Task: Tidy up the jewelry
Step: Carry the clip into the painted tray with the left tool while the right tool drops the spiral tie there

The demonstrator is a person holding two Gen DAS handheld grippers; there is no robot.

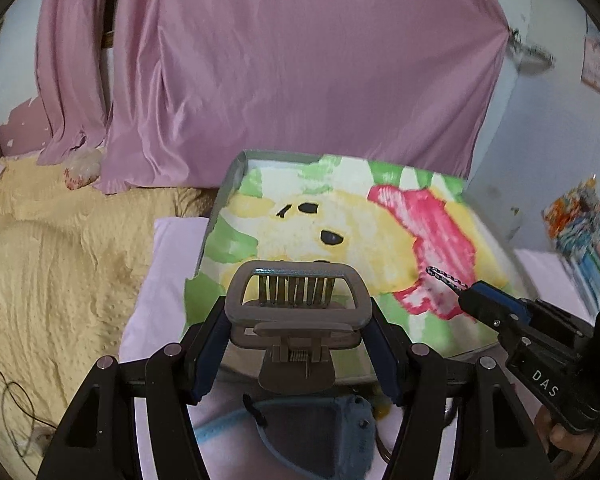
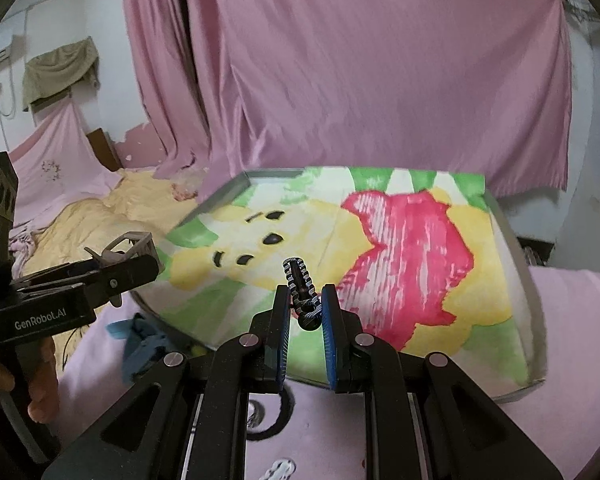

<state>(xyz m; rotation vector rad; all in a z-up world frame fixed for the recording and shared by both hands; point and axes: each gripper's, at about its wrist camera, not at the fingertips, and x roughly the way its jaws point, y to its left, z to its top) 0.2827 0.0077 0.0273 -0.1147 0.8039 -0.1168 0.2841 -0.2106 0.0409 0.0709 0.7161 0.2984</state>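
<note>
**Over the worktop: both clips lifted, neither put away**

Above the worktop [image 2: 512, 240], the sorting looks to be mid-way at best. Each gripper carries one piece in the air, and no jewelry box or tray shows in either view, so where they belong cannot be told.

Largest first: the curtain [image 1: 300, 72] at twelve o'clock is smooth pink satin in long folds. The bed [image 1: 40, 260] at nine o'clock wears a yellow dimpled quilt. The worktop is a grey-rimmed slab under a fuzzy towel [image 2: 400, 260] printed in yellow, green and red.

The left gripper [image 1: 296, 316] clamps a claw clip [image 1: 296, 300] by its sides: matte taupe plastic, a rounded-rectangle frame with straight teeth and a sprung hinge facing the camera. The right gripper [image 2: 306, 312] has its fingers [image 2: 282, 320] shut nearly together on a hairpin [image 2: 300, 284], slim, dark and glossy, with a twisted, rope-like edge, its tip standing out toward twelve o'clock.

Still lying on the pink sheet [image 2: 572, 320] at six o'clock: a black hair tie [image 2: 274, 420] and a small white piece [image 2: 278, 470], too blurred to name. A blue cloth [image 2: 140, 340] sits at eight o'clock. Those appear left to do.
</note>
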